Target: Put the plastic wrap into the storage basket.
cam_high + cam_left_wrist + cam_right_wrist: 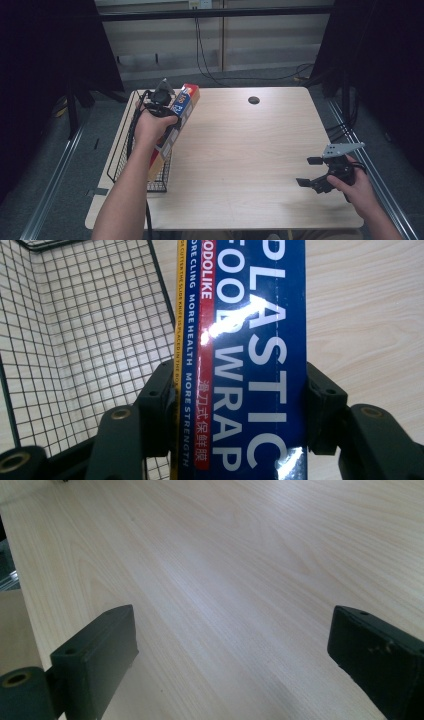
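The plastic wrap box (240, 360), clamped across its width by the left gripper (161, 100), hangs over the right edge of the wire basket (116, 165), apparently being loaded, so lowering it squarely inside comes next, while the right gripper (312, 172) rests wide open and empty above the table (240, 150).

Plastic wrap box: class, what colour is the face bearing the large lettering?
Dark blue with white letters, on the plastic wrap box; clearest in the left gripper view.

The plastic wrap box (245, 355) is blue with white lettering, a red stripe and yellow edge; the wire basket (85, 340) black.
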The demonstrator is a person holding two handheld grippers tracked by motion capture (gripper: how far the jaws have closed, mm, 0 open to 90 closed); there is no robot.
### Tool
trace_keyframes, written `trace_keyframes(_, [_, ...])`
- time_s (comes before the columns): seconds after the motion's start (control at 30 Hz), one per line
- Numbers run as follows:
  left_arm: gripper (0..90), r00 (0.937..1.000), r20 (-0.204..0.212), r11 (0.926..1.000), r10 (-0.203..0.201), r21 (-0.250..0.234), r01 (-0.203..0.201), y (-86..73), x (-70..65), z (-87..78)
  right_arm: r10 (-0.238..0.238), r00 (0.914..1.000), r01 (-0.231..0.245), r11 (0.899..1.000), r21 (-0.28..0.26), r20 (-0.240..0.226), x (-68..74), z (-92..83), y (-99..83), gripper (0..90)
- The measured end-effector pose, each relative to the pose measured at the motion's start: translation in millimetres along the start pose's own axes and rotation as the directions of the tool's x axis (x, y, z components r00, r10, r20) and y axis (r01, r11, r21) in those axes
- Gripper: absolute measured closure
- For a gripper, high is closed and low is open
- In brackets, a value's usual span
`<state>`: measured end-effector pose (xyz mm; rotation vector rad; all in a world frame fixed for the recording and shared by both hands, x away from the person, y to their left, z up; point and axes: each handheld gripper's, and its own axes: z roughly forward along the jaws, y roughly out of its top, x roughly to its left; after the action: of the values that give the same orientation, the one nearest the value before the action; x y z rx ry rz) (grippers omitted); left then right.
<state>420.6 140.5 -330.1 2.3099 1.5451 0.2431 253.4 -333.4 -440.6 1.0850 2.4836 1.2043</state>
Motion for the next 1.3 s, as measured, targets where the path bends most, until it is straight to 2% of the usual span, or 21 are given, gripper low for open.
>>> trace_keyframes(0.07, [43.5,0.9999,0.001,0.9999,-0.015,-0.003,0.015,-1.6,1.7,-0.2,0.000,1.0000,0.000,1.000,-0.001,0.000,-0.1,0.0,-0.1,5.7])
trace_keyframes(0.1, [43.5,1.0000,-0.003,1.0000,-0.005,0.005,0.005,-2.1,3.6,-1.1,0.002,1.0000,-0.002,1.000,0.002,0.002,0.1,0.3,-0.4,5.7])
trace_keyframes(0.17, [43.5,0.9999,-0.008,0.9999,-0.010,-0.002,0.010,-3.6,5.1,-1.2,0.001,1.0000,-0.001,1.000,0.002,0.000,0.0,0.5,-0.4,5.7])
trace_keyframes(0.57, [43.4,0.9980,-0.028,0.9984,-0.056,-0.008,0.056,-10.7,14.7,-4.6,-0.001,1.0000,0.001,1.000,0.003,-0.006,0.9,0.5,-0.8,5.6])
trace_keyframes(0.8, [43.5,0.9966,-0.035,0.9972,-0.075,-0.007,0.075,-14.4,19.9,-4.9,-0.005,1.0000,0.005,1.000,0.005,0.005,0.6,0.1,-0.6,5.6])
trace_keyframes(1.13, [43.5,0.9920,-0.049,0.9932,-0.116,-0.012,0.116,-20.5,28.7,-6.3,-0.002,1.0000,0.002,1.000,0.001,0.000,0.7,0.3,-0.5,5.6])
trace_keyframes(1.3, [43.4,0.9875,-0.062,0.9894,-0.145,-0.012,0.145,-25.2,35.2,-4.6,-0.001,1.0000,0.001,1.000,0.000,-0.007,0.5,0.3,-1.0,5.6])
